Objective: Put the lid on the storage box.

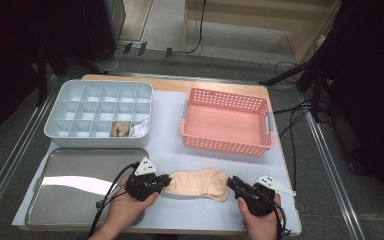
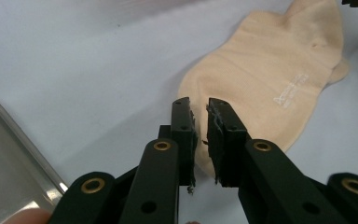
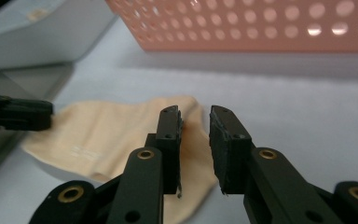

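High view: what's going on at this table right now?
A person holds a gripper in each hand at either end of a beige sock lying flat on the table. The left gripper sits at one end and the right gripper at the other, both with jaws slightly apart and nothing clamped. Behind stand an empty pink basket, a divided grey organiser with two rolled items, and a metal tray.

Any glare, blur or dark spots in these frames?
High view: bright glare streak on the metal tray, room edges nearly black. Left gripper view: beige sock sharp, tray corner soft. Right gripper view: pink basket blurred, light shining through its holes.
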Demonstrator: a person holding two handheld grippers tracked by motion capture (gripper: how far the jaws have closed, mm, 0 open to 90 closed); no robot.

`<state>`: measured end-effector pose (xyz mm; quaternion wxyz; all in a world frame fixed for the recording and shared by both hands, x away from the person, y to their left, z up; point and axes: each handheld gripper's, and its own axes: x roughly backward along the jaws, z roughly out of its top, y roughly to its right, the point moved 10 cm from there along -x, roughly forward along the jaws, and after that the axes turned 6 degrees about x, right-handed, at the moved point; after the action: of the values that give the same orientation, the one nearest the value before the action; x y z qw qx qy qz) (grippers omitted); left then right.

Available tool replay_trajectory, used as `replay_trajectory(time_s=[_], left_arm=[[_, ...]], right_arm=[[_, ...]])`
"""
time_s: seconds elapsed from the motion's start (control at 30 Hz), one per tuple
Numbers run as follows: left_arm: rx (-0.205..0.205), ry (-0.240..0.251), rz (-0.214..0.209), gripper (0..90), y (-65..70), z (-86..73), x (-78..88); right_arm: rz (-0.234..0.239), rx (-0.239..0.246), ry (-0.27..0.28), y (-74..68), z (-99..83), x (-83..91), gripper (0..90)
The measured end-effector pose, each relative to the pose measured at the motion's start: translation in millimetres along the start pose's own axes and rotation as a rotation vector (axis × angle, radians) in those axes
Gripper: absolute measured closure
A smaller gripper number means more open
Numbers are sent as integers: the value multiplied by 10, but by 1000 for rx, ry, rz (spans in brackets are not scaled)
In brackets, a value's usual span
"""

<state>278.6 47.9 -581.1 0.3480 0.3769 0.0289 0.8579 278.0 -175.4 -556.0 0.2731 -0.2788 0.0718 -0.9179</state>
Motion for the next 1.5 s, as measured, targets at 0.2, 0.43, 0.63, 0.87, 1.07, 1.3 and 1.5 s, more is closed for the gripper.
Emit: replay_trajectory(time_s=[0.2, 0.43, 0.63, 0.87, 1.07, 1.3, 1.5], left_arm=[[-24, -25, 14, 865, 10, -47, -48], [-16, -17, 7, 900, -8, -24, -10], [-13, -16, -3, 900, -9, -17, 5], [-23, -3, 14, 900, -9, -19, -5], [-47, -33, 29, 892, -24, -73, -57], [-29, -27, 10, 791, -12, -57, -50], [-46, -30, 23, 847, 3, -68, -69]], right_arm=[[26, 1, -64, -79, -120, -135, 778], [51, -7, -91, -180, -87, -30, 900], [39, -21, -131, -182, -120, 63, 900], [4, 37, -52, -122, -97, 23, 900], [-24, 37, -170, -56, -273, -58, 897], [3, 6, -101, -83, -165, -65, 636], [-46, 1, -83, -21, -140, -187, 708]])
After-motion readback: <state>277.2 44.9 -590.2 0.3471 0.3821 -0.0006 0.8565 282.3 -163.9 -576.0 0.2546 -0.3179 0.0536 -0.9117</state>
